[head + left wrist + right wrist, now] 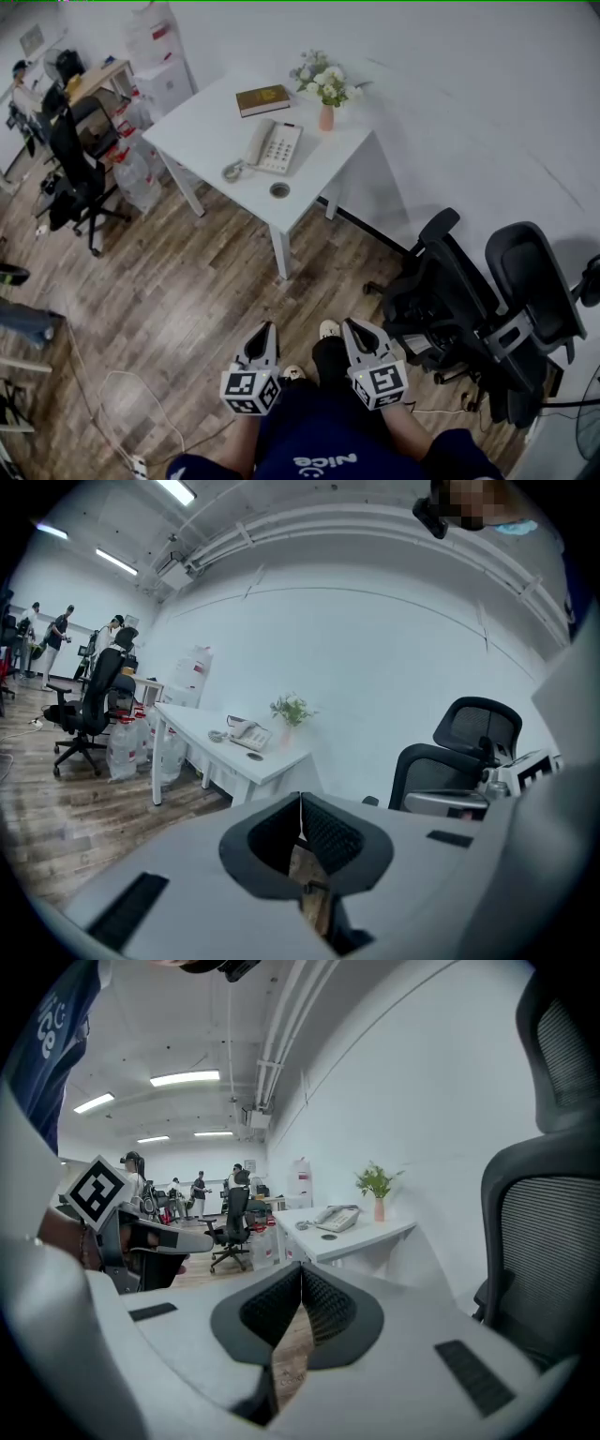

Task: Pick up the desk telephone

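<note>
A beige desk telephone (274, 146) with its handset and coiled cord lies on the white table (206, 131) far ahead; it also shows small in the left gripper view as the telephone (246, 733) and in the right gripper view as the telephone (337, 1217). My left gripper (267, 327) and right gripper (350, 324) are held low over the wooden floor, well short of the table. Both are shut with nothing between the jaws.
On the table stand a brown book (262, 98) and a pink vase of flowers (325, 114). Two black office chairs (478, 309) stand to my right by the wall, another chair (75, 169) and water bottles (131, 173) to the table's left. Cables (112, 412) trail on the floor.
</note>
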The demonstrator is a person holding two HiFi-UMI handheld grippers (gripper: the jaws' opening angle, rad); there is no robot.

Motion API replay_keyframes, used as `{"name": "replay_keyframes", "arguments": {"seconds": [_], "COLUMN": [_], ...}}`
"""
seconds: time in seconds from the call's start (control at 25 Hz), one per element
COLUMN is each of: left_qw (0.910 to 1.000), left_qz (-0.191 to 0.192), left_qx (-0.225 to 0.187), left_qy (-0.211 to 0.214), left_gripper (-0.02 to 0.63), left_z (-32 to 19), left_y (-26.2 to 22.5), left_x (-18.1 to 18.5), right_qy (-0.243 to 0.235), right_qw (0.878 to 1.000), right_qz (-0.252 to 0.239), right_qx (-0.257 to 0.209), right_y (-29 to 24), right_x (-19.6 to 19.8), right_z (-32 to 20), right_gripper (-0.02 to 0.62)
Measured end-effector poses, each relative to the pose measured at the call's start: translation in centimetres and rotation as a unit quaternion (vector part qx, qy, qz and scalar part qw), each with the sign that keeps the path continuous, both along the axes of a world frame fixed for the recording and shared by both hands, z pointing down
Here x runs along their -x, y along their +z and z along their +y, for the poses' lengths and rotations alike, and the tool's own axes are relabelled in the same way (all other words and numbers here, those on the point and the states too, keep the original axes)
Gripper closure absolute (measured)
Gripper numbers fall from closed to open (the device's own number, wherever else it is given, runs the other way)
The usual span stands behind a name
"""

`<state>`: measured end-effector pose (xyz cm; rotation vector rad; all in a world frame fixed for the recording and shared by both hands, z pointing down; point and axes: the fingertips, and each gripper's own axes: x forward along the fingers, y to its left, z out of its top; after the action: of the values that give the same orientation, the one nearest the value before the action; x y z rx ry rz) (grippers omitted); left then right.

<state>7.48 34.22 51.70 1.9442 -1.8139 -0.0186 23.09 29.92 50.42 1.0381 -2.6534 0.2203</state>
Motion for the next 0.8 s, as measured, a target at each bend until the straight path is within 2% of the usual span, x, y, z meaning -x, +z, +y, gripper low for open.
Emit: {"name": "replay_keyframes", "arguments": {"seconds": [0.32,0.6,0.8], "left_qw": [0.9992,0.9974,0.9971], "left_qz": [-0.013,-0.029,-0.037], "left_qx": [0.014,0.007,-0.001], "left_qy": [-0.035,-0.065,-0.067], "left_gripper": [0.586,0.586,0.586], "left_z": [-6.6,-15.6,-21.2], "left_y": [0.2,-0.9,-1.5], "left_x": [2.5,4.5,4.3], "right_qy": [-0.033,-0.067,-0.059], "right_qw": [0.999,0.997,0.998], "right_qz": [-0.012,-0.023,-0.025], "right_qx": [0.001,-0.015,-0.011], "right_y": [0.1,-1.1,-0.9], "right_x": [3.2,6.9,6.0], "right_z": [-9.4,-19.7,-25.8], "right_gripper": [0.572,0.572,0.572]}}
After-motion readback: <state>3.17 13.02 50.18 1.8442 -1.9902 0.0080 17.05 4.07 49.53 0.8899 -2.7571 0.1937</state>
